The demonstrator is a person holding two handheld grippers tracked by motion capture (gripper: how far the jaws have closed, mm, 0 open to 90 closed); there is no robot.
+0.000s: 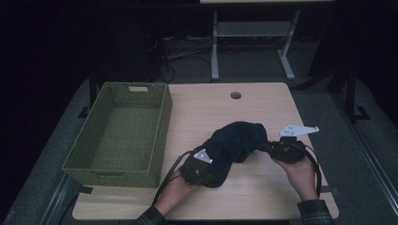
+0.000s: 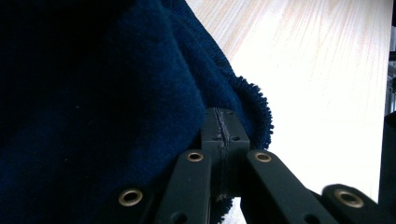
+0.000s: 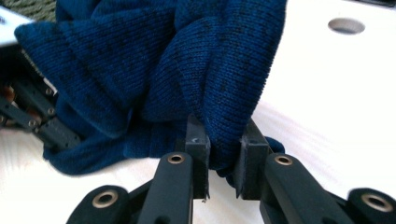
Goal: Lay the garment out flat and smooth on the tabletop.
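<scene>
Both grippers, left (image 2: 223, 140) and right (image 3: 223, 154), are clamped on the dark blue knit garment (image 1: 234, 140), which should be lifted evenly toward the woven basket (image 1: 101, 176).

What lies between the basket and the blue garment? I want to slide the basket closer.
Bare tabletop separates the basket from the blue garment, as the high view shows.

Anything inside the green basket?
The basket shows bare woven floor from the high view. Its near wall hides the strip right behind it. The blue knit cloth lies on the table.
</scene>
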